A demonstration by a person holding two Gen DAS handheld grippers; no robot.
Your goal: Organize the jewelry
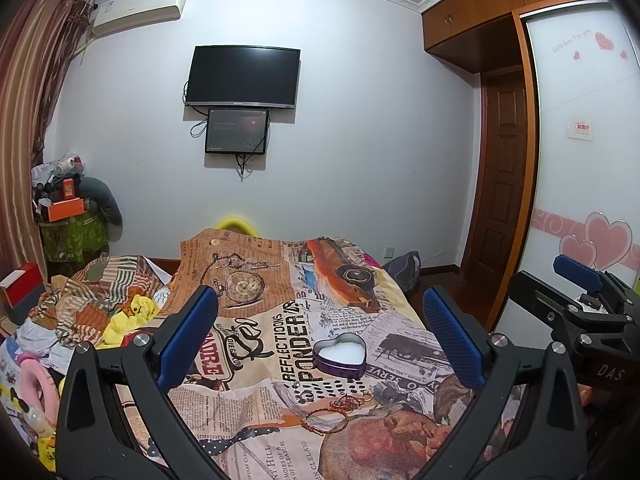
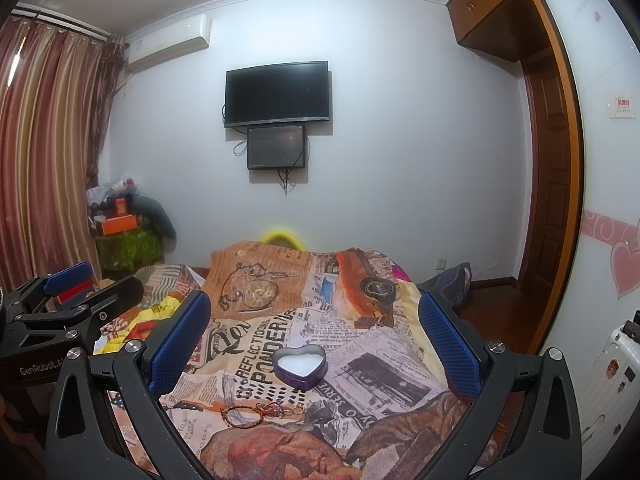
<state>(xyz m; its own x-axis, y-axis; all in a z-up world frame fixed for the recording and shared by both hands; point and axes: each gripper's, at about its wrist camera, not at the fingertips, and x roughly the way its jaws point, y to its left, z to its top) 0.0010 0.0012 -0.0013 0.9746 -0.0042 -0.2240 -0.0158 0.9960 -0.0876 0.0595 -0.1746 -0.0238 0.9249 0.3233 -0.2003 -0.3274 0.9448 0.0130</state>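
Jaws spread wide on left gripper [image 1: 320,320] and right gripper [image 2: 314,316] — empty, above bedspread [image 1: 280,360] printed "REFLECTIONS", "PONDER"; heart tin [image 1: 340,354], bracelet [image 1: 324,420] below.

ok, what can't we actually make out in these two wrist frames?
- Jewelry pile: too small in both views to count pieces beyond one beaded bracelet.
- Heart-shaped tin: white lining visible; its lid isn't in view.
- Suitcase: cut off by right wrist view's edge.

Black television [image 1: 243,77] mounted on the wall at twelve o'clock. Striped curtains [image 2: 44,152] at nine, wooden wardrobe [image 1: 472,12] at two.
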